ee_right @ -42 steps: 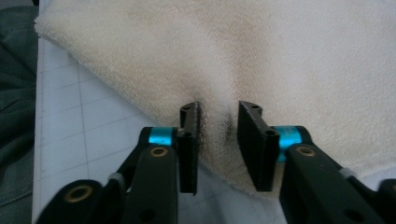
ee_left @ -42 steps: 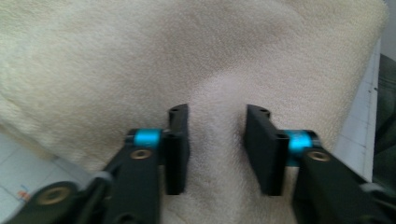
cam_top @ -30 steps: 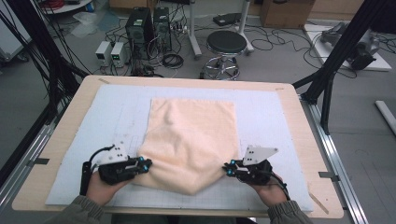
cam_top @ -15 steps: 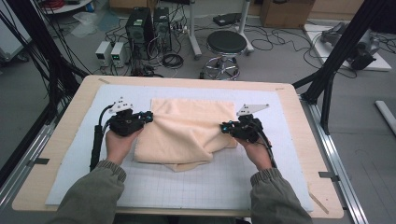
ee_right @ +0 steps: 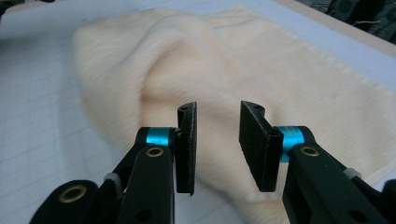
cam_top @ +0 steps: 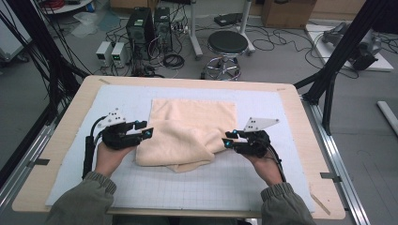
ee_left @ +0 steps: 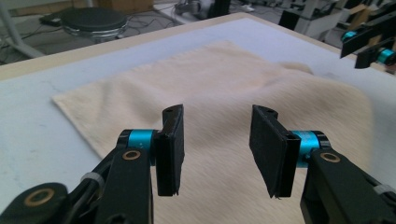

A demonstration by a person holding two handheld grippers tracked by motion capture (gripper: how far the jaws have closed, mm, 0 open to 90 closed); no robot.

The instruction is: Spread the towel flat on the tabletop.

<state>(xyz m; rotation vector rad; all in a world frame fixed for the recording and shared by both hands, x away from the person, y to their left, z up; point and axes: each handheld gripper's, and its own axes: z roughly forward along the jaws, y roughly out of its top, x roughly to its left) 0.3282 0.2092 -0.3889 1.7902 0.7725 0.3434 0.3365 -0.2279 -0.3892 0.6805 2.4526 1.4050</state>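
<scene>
A lab: power supplies [cam_top: 111, 53], computer towers [cam_top: 152, 22], floor cables [cam_top: 281, 40], black frame struts [cam_top: 345, 49].

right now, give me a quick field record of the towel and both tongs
towel: cream, folded over loosely, rumpled near edge, on the white mat
left tongs: at towel's left edge, jaws apart, just been opening, nothing between them
right tongs: at towel's right edge, jaws apart, just been opening, nothing between them
table: wooden rim around mat
</scene>
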